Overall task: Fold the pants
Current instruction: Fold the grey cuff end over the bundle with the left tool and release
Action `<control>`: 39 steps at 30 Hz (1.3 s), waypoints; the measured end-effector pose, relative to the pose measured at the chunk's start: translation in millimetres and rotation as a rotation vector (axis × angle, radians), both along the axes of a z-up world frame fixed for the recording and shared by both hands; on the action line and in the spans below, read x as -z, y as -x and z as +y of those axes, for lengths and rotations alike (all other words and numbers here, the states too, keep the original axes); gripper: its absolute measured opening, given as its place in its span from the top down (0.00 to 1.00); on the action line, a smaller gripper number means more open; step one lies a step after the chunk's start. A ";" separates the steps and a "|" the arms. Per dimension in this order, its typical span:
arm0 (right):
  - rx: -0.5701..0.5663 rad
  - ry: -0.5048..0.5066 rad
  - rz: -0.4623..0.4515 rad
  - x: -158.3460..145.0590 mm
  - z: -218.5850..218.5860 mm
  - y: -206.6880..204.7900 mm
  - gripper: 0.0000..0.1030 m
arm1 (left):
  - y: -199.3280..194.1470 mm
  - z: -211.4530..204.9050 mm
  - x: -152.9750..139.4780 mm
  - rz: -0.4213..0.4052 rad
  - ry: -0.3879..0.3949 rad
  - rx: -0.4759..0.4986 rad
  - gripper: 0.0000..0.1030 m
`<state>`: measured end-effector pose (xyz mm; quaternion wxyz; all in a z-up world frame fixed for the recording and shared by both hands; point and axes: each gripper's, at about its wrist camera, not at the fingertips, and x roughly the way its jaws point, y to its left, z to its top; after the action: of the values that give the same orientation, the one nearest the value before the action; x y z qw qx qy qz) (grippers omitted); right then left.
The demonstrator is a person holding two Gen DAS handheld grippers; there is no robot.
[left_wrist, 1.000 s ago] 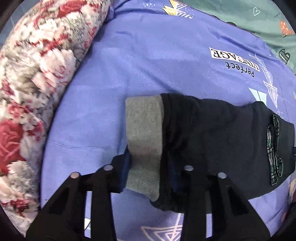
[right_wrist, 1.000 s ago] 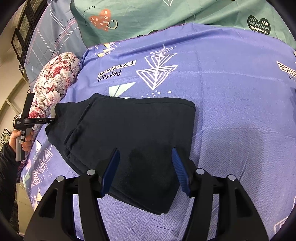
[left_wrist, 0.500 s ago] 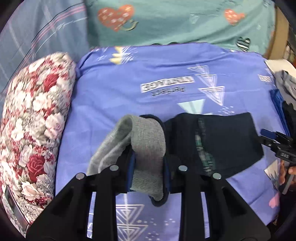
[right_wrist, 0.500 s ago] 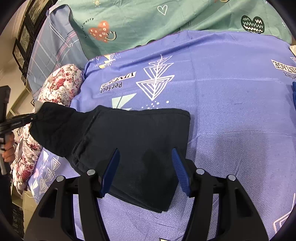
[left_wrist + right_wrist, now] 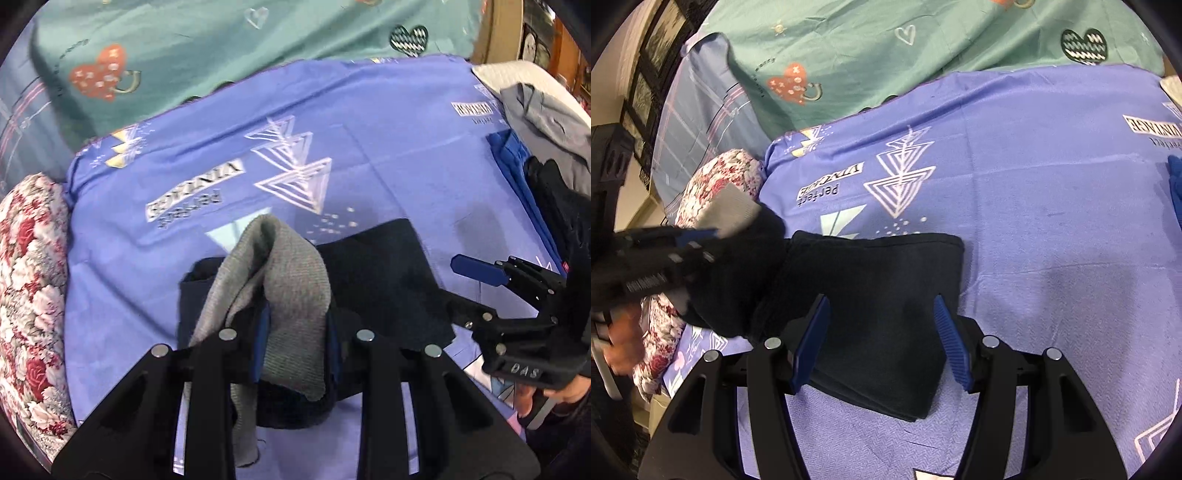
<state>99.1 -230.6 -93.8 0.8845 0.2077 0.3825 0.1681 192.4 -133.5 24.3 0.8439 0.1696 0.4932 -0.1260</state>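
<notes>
Lifted grey cuff (image 5: 291,280) in left hand-held gripper (image 5: 295,347), pants (image 5: 879,302) half-folded

My left gripper (image 5: 295,345) has its jaws clamped on the cuffed end of the pants (image 5: 291,280), lifted above the bed sheet (image 5: 388,166). The rest of the pants (image 5: 886,295) lies flat on the sheet ahead of my right gripper (image 5: 881,341), whose jaws stand apart over the folded edge nearest me. A floral pillow (image 5: 29,295) lies along the left of the sheet, a second cover (image 5: 886,48) spreads behind it, and a pile of clothes (image 5: 546,122) sits at the far right.
</notes>
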 end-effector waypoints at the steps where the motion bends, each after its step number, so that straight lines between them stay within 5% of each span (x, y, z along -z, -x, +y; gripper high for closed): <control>1: 0.009 -0.005 0.009 0.8 -2.4 -0.4 0.42 | -2.7 -7.1 6.1 0.007 -0.006 0.001 0.74; 8: 0.132 -0.041 0.094 10.6 -32.8 -2.7 0.42 | -13.8 -38.5 38.8 0.047 -0.053 -0.030 0.74; 13: 0.169 -0.087 0.105 12.1 -48.2 0.6 0.42 | -3.8 -42.9 12.8 -0.043 -0.109 -0.048 0.74; 20: 0.140 -0.127 0.098 7.5 -47.8 4.9 0.42 | 4.8 -57.0 -0.9 -0.038 -0.131 -0.019 0.74; 31: 0.243 -0.091 0.134 13.4 -66.1 4.9 0.42 | -17.3 -86.1 43.5 0.101 -0.037 -0.033 0.70; 35: 0.304 -0.079 0.144 16.0 -75.2 6.0 0.42 | -21.4 -84.4 49.0 0.134 0.051 -0.061 0.47; 39: 0.326 -0.109 0.139 17.6 -85.9 7.6 0.41 | -16.8 -79.8 37.1 0.157 0.115 -0.046 0.45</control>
<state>91.5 -316.5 -111.4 0.8589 0.3256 0.3943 0.0280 209.2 -213.3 -12.8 0.8136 0.0989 0.5537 -0.1476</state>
